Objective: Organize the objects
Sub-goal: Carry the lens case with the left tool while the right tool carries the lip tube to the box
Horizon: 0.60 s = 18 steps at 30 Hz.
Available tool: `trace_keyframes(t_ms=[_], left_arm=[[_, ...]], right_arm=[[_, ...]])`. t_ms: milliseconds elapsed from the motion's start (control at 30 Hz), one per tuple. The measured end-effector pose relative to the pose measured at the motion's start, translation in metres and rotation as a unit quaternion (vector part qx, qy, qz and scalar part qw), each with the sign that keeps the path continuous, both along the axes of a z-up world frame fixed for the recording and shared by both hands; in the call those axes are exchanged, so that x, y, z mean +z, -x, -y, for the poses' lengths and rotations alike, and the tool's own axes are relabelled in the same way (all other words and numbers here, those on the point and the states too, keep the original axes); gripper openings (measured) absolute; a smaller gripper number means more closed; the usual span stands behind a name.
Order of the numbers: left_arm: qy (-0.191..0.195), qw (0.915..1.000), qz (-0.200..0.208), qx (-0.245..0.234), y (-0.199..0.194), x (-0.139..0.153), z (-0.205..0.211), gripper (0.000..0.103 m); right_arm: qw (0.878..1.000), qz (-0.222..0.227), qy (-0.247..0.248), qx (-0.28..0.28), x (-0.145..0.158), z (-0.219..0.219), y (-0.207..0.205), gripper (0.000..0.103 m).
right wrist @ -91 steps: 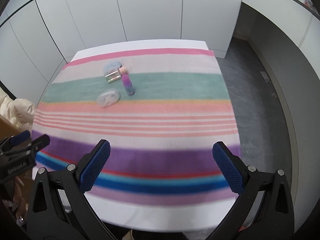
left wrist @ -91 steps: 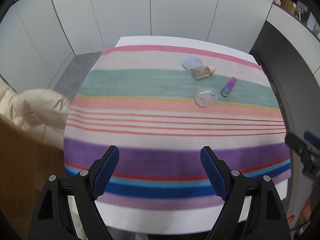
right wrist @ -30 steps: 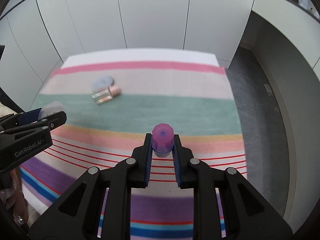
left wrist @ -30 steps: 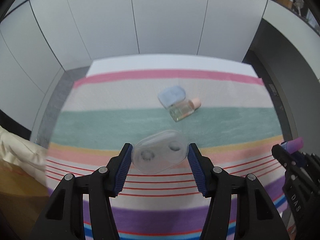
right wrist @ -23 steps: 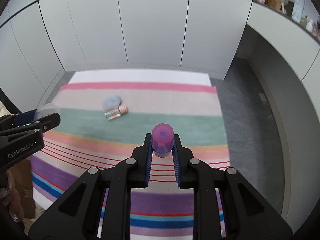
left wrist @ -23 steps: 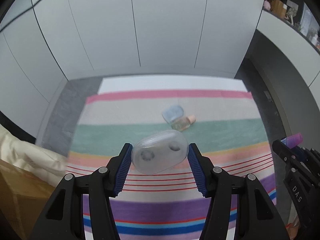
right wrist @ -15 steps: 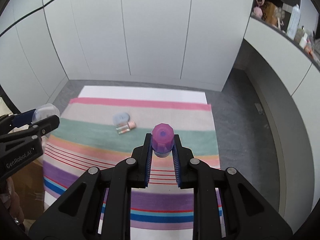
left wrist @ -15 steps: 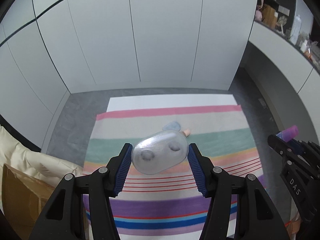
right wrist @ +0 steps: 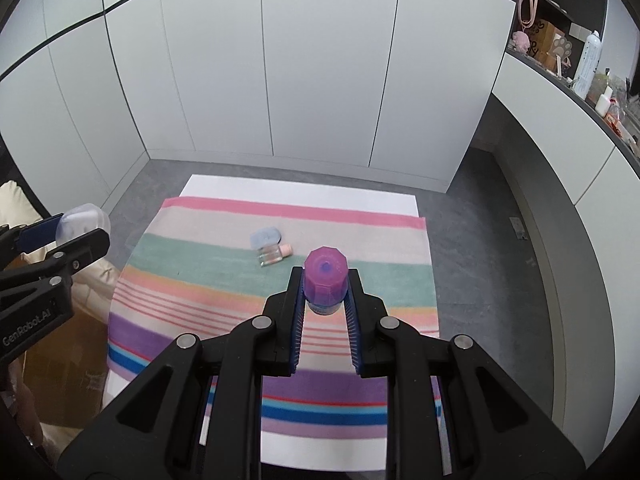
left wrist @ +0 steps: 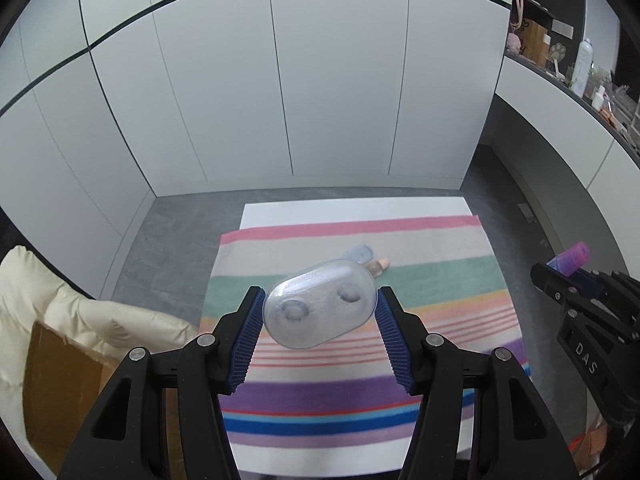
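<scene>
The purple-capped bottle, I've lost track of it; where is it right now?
The bottle is clamped in the right gripper, held above the striped cloth; the left wrist view shows it at the far right edge.

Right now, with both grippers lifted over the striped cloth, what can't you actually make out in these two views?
- Purple-capped bottle: its label and lower body are hidden by the right gripper in the right wrist view.
- Small clear bottle: partly behind the clear oval case in the left wrist view; too small to read in either.
- Pale blue case: too small to identify.
- Cardboard box: cut off by the left wrist view's edge.
</scene>
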<state>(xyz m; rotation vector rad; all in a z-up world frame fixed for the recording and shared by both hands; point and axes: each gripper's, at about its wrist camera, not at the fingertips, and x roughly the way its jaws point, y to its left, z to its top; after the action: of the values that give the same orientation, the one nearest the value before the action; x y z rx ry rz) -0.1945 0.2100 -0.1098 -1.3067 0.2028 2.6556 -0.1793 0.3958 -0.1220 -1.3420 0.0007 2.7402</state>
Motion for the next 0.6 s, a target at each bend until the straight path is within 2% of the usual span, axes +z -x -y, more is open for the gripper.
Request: trace_keyframes(t_ms=[333, 467, 600], left_arm=[[0.001, 0.9999, 0.013, 0.004, -0.051, -0.012, 0.029, 0.057], [0.02, 0.9996, 0.019, -0.006, -0.069, -0.023, 0.03, 0.057], [0.016, 0.9993, 0.034, -0.009, -0.079, -0.029, 0.031, 0.057]], right_arm=[[1.0, 0.016, -0.002, 0.012, -0.008, 0.017, -0.046, 0.02], [1.0, 0.025, -0.004, 0.013, -0.017, 0.022, -0.068, 0.02], [0.999, 0.034, 0.002, 0.012, -0.027, 0.024, -0.091, 0.02]])
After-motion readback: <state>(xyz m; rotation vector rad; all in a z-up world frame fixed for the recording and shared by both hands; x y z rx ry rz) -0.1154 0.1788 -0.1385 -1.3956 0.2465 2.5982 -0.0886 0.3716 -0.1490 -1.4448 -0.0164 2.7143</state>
